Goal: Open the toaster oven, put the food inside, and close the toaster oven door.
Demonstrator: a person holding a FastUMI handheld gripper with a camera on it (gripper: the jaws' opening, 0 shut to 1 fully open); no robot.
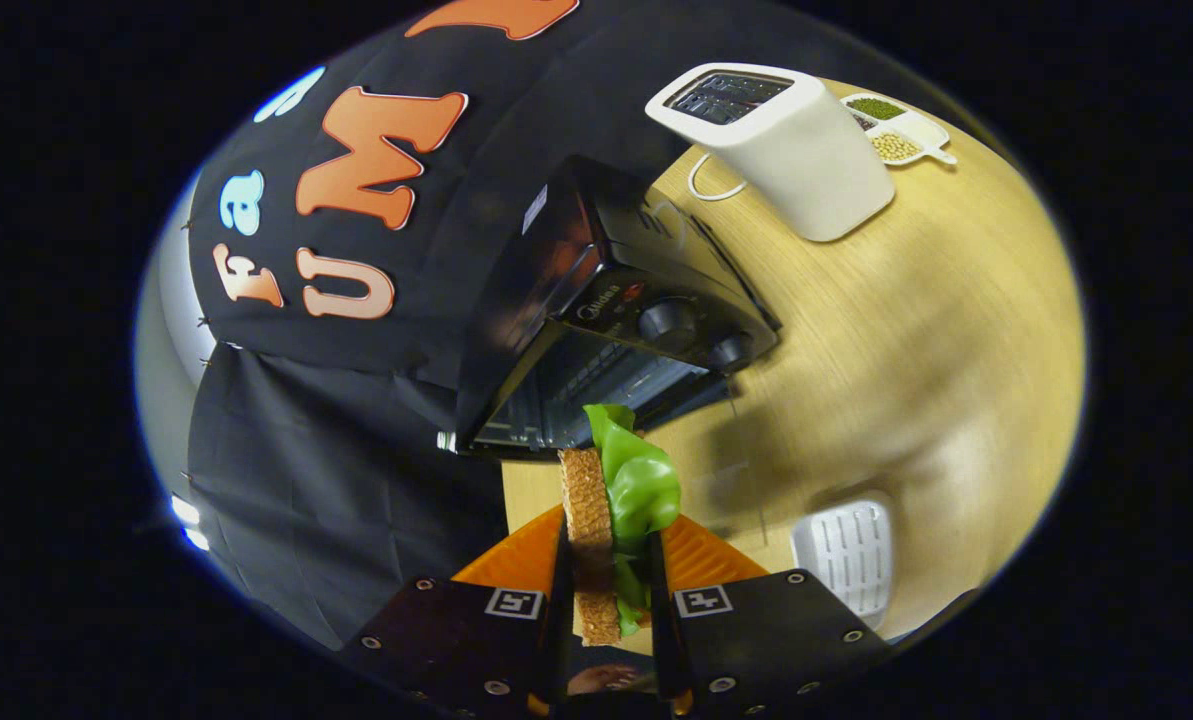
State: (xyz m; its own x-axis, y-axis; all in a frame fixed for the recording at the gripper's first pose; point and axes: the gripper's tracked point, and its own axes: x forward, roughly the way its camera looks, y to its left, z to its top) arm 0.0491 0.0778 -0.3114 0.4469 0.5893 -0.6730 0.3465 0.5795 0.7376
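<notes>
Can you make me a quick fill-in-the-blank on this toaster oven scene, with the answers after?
1. The gripper is shut on a ____, bread with green lettuce.
2. The toaster oven door is ____.
3. The white toaster stands ____ the oven on the wooden table.

Answers: sandwich; open; beyond

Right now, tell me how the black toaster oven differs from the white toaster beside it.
The toaster oven is black with front knobs and a glass-fronted cavity; the white toaster is plain with slots on top. The oven is wider and lower; the toaster is narrower and taller. Both stand on the wooden table. The gripper jaws clamp the sandwich.
</notes>
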